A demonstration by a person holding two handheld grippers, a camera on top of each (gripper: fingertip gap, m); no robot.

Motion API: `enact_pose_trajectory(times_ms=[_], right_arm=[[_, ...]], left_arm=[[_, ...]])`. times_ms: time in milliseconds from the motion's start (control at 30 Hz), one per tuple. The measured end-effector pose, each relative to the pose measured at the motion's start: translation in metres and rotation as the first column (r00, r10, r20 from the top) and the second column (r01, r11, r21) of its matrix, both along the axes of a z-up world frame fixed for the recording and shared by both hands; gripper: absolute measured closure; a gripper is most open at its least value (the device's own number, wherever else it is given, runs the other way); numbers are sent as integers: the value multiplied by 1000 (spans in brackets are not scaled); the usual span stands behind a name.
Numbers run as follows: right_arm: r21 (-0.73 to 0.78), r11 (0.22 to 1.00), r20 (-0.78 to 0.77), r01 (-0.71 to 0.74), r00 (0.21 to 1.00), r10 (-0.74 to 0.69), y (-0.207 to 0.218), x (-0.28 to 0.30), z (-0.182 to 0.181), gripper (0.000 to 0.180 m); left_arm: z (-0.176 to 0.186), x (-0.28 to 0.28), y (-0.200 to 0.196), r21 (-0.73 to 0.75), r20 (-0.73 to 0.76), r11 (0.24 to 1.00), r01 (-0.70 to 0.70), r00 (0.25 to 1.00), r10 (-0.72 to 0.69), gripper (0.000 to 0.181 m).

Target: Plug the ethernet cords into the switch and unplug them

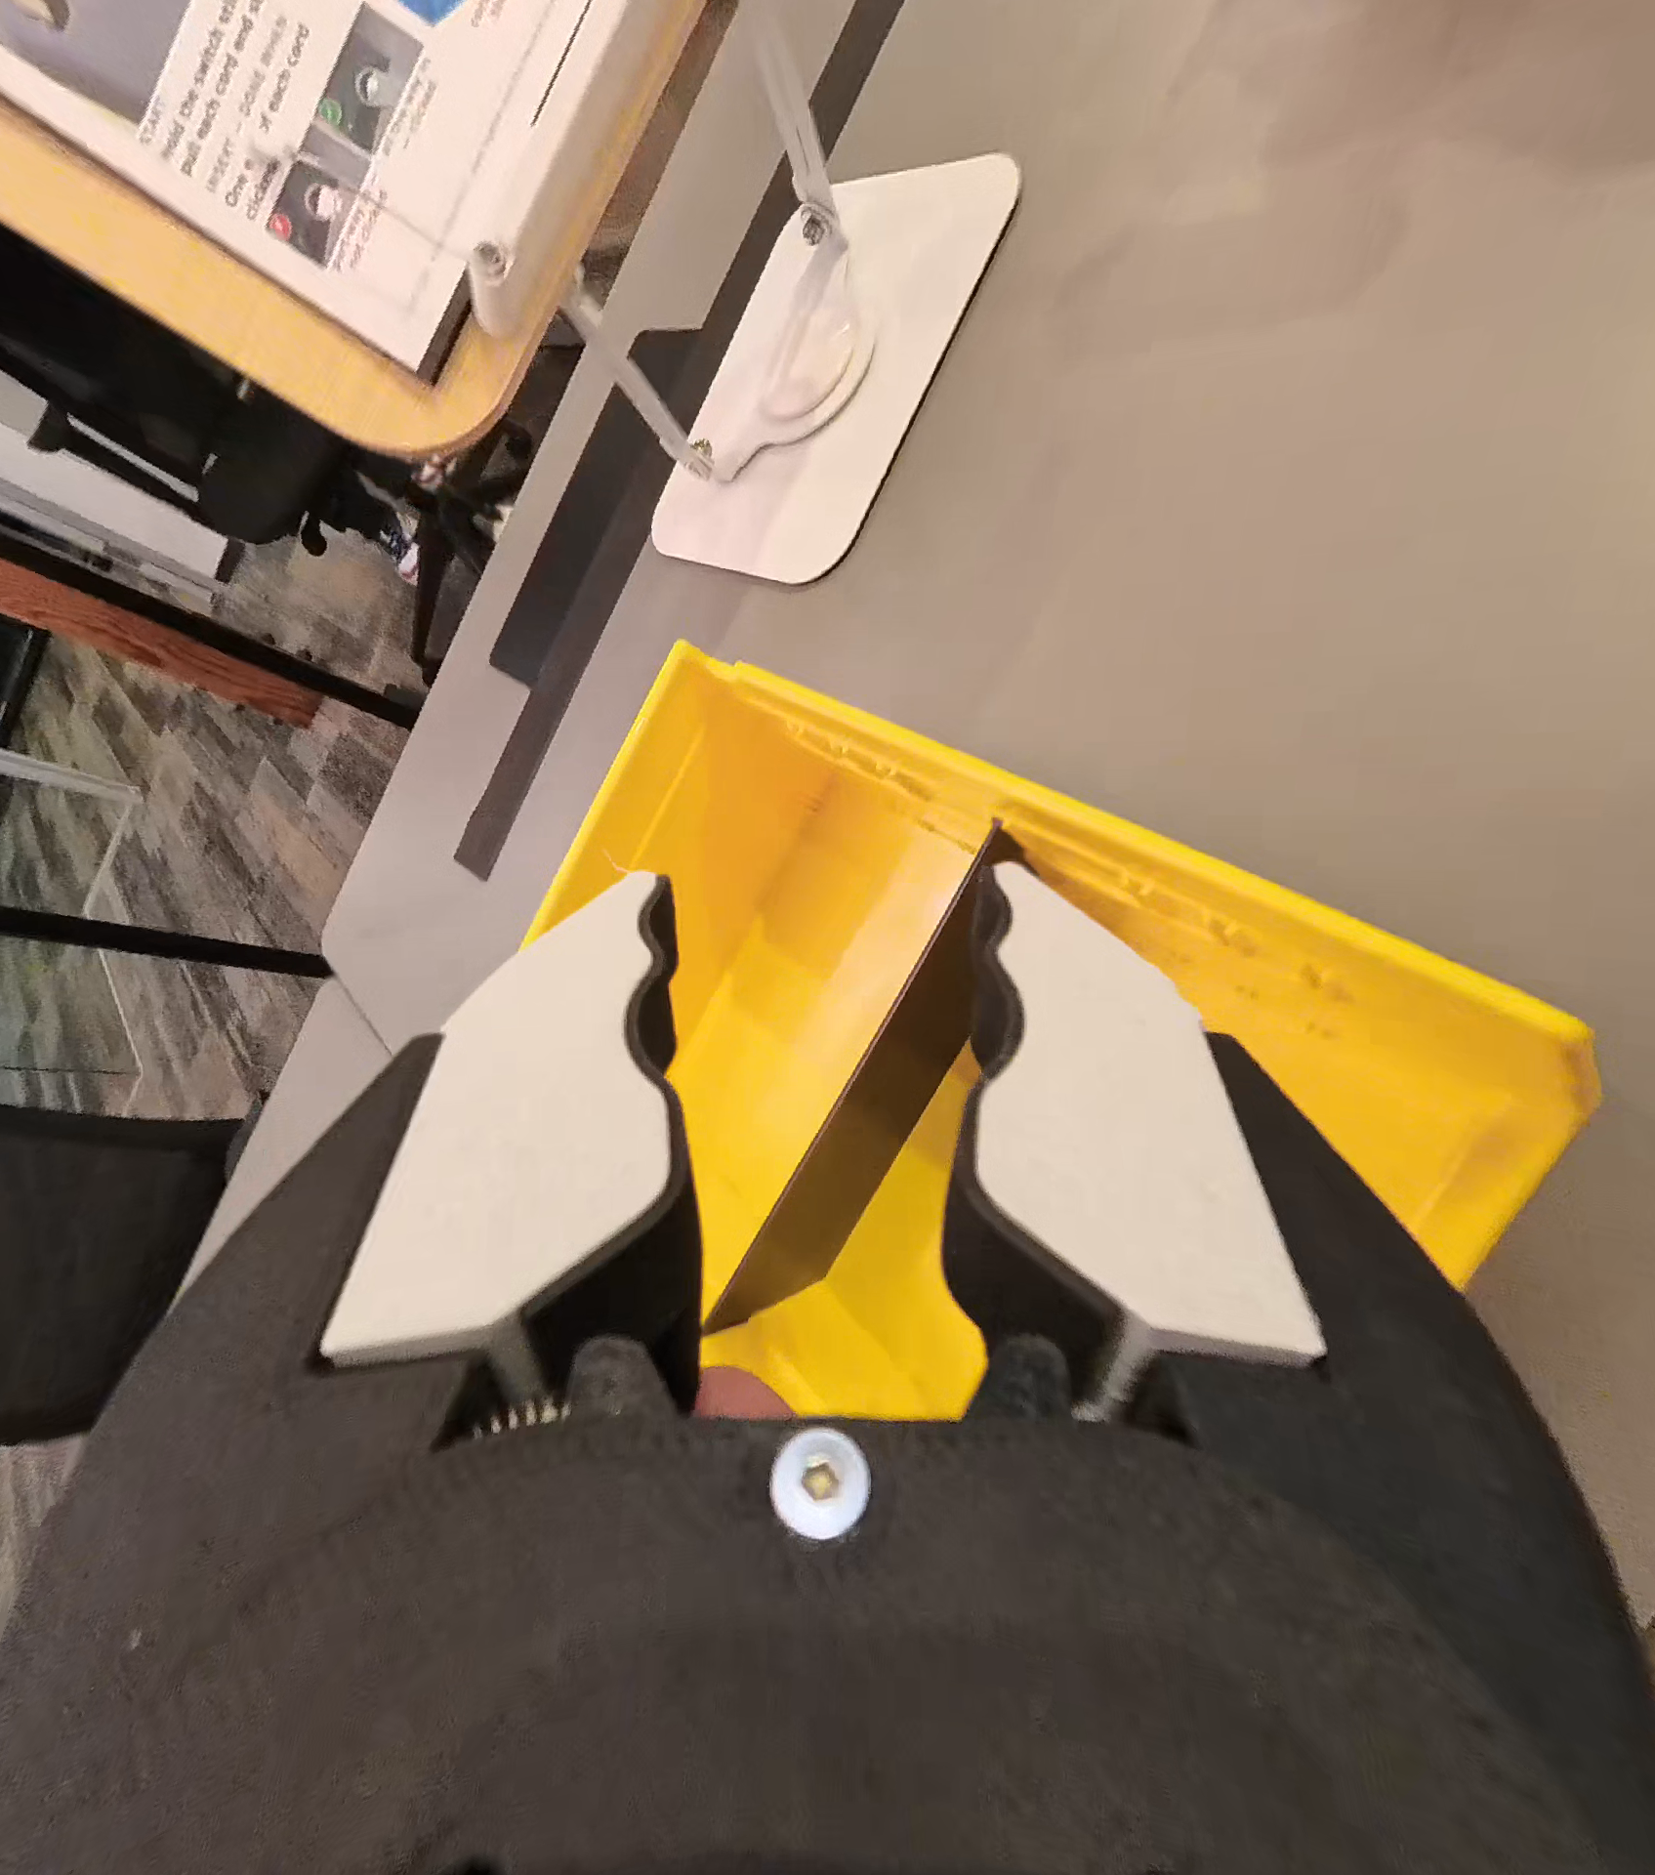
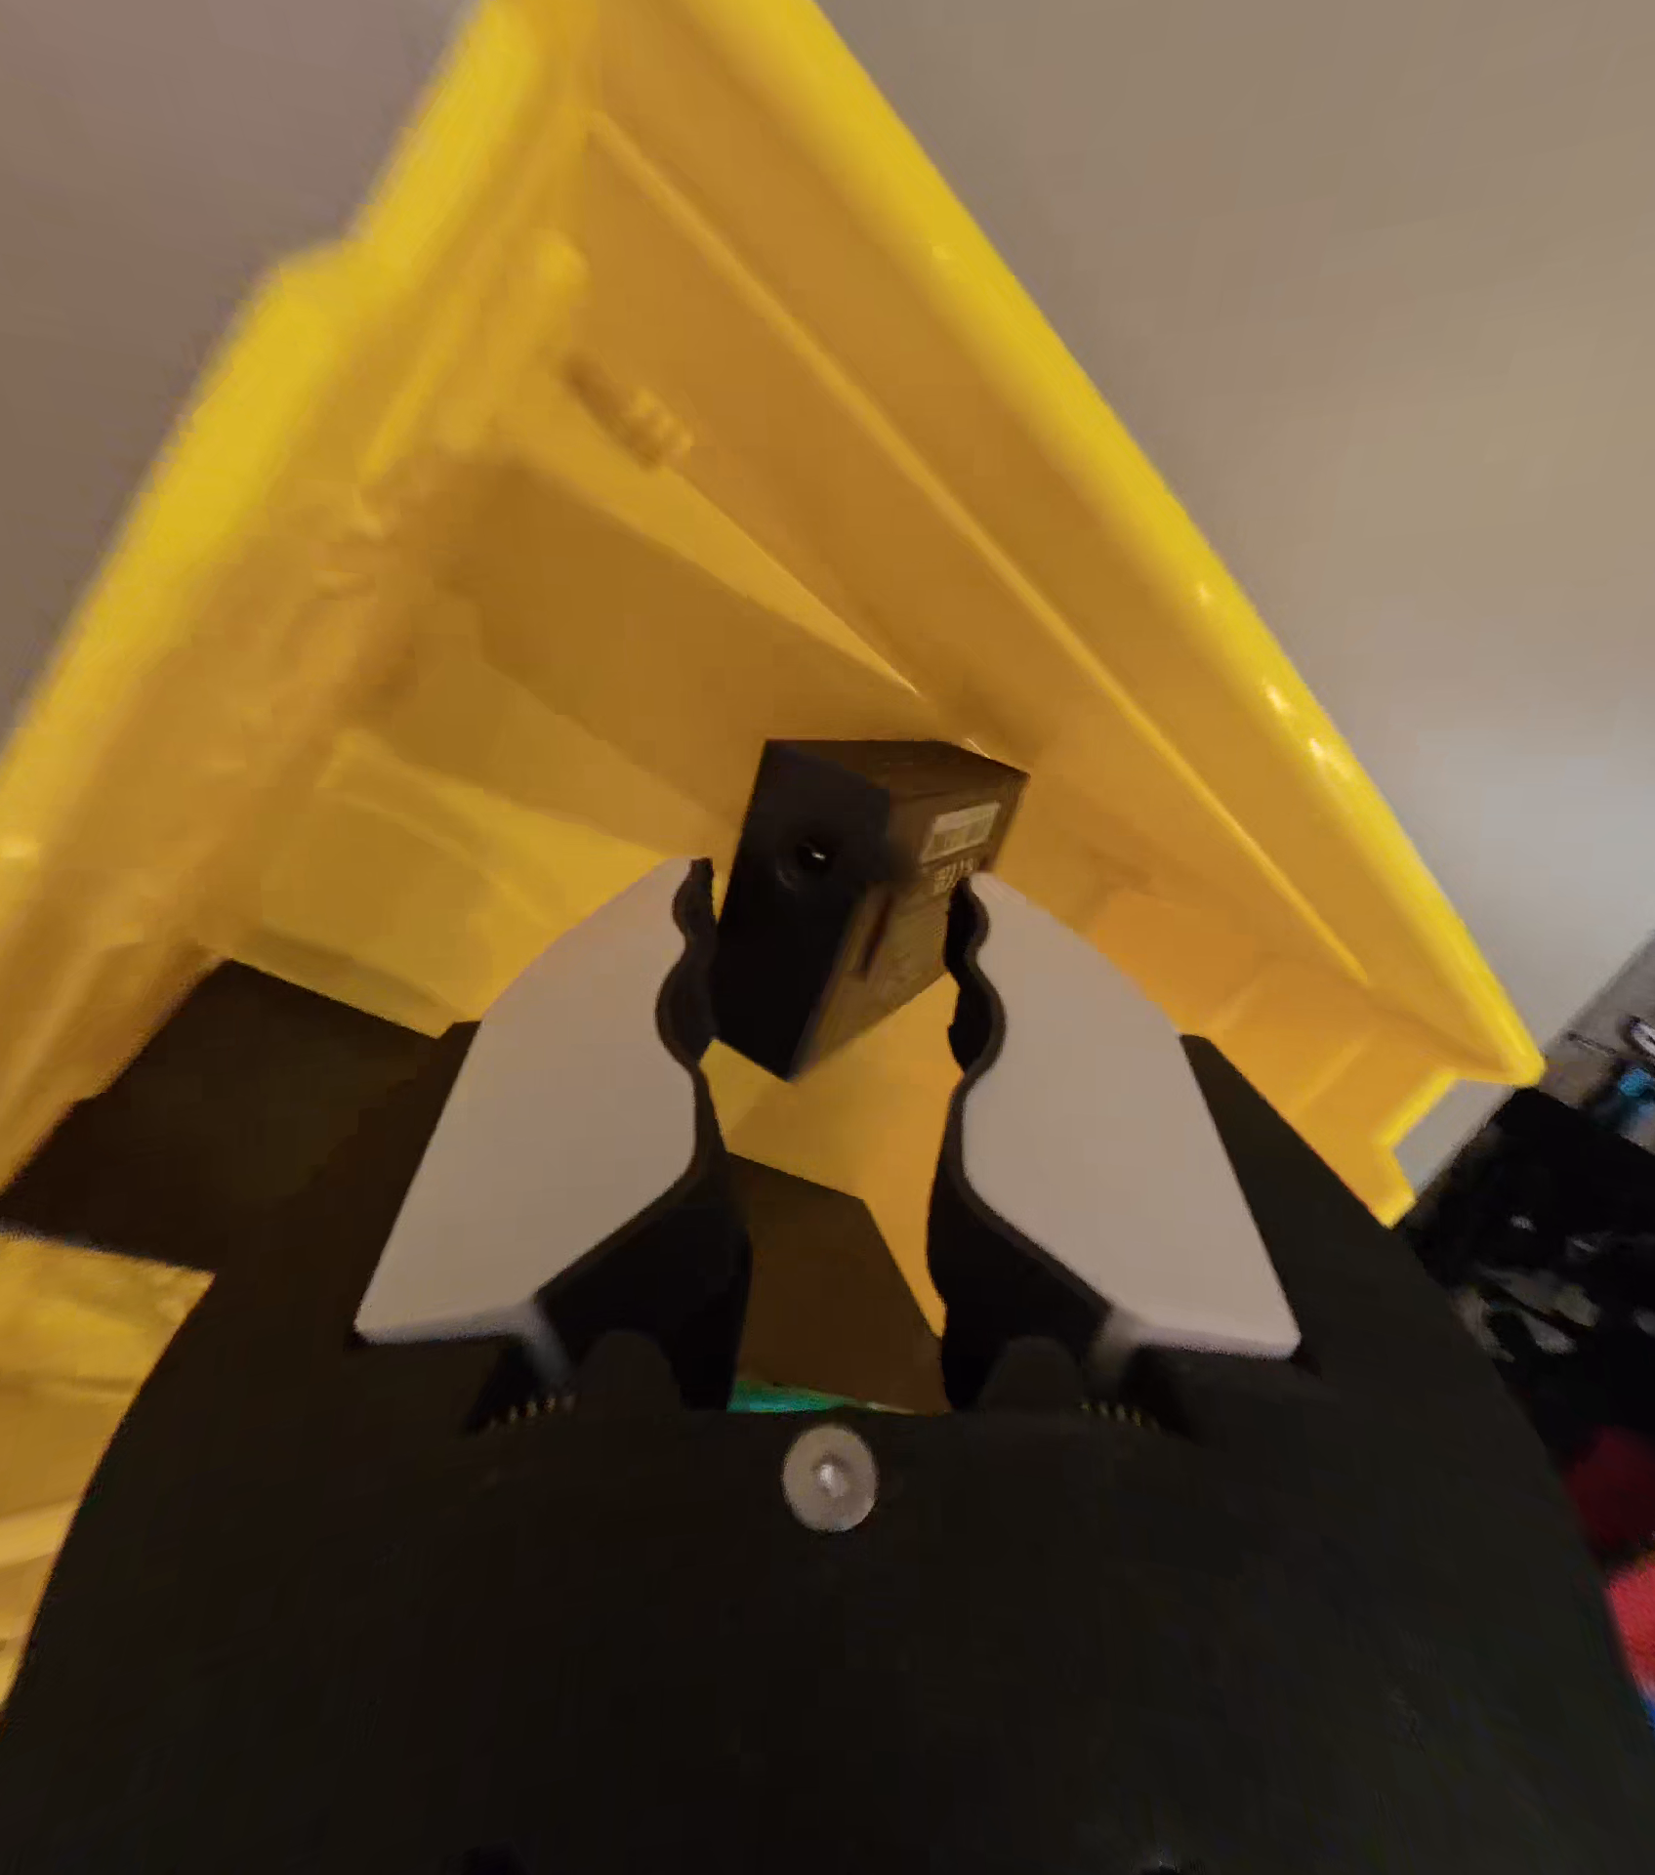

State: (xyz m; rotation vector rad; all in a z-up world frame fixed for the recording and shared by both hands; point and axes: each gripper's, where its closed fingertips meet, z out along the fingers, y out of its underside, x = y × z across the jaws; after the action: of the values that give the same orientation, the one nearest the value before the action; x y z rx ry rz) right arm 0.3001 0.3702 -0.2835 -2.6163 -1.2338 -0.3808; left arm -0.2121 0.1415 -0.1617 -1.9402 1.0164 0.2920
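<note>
In the right wrist view my right gripper [image 2: 828, 903] is shut on a small black box, the switch [image 2: 833, 842]. It is held by the fingertips, tilted, with a round socket and a label facing the camera, over a yellow plastic bin [image 2: 701, 406]. In the left wrist view my left gripper [image 1: 828, 893] is open and empty, just above the same yellow bin [image 1: 1310, 974]. A black divider [image 1: 864, 1096] in the bin shows between its fingers. No ethernet cord is in view.
The bin stands on a grey table [image 1: 1310, 406] near its left edge. A white stand base [image 1: 904, 304] carrying a sign board [image 1: 346, 132] sits behind the bin. A wooden table [image 1: 194, 284], chairs and carpet floor lie beyond the edge. Left tips to right tips: about 55 cm.
</note>
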Motion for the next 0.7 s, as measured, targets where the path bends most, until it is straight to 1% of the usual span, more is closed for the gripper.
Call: enact_pose_trajectory(times_ms=[100, 167, 267, 333, 400, 467, 500, 600, 667, 700], right_arm=[[-4, 1000, -154, 5, 988, -6, -7, -15, 19, 130], [66, 998, -212, 5, 977, 9, -13, -12, 47, 128], [152, 986, -263, 74, 964, -32, -26, 25, 82, 122], [149, 979, -298, 140, 950, -91, -38, 60, 89, 117], [112, 972, -309, 205, 937, -162, -52, 97, 81, 112], [59, 972, -318, 229, 927, -199, -67, 120, 66, 114], [62, 972, -311, 227, 930, -198, -73, 127, 59, 116], [-10, 982, -287, 190, 940, -185, -95, 133, 32, 119], [-45, 983, -285, 179, 941, -184, -103, 134, 18, 123], [-74, 983, -316, 165, 932, -180, -108, 129, 13, 129]], left_arm=[[0, -17, -2, -1, 11, 999, -49, 999, 49, 125], [-3, -34, -5, -26, 18, 994, -109, 994, 109, 122], [-19, -69, -15, -118, 61, 967, -224, 971, 232, 111], [-34, -101, -22, -168, 66, 930, -326, 938, 340, 105], [-51, -126, -33, -233, 72, 888, -397, 903, 423, 108], [-76, -141, -48, -362, 84, 832, -420, 874, 478, 106], [-87, -145, -53, -417, 105, 802, -427, 854, 509, 105], [-114, -151, -64, -535, 122, 729, -427, 815, 567, 105], [-126, -158, -66, -565, 92, 689, -454, 795, 599, 105], [-129, -155, -68, -591, 109, 684, -428, 797, 593, 117]])
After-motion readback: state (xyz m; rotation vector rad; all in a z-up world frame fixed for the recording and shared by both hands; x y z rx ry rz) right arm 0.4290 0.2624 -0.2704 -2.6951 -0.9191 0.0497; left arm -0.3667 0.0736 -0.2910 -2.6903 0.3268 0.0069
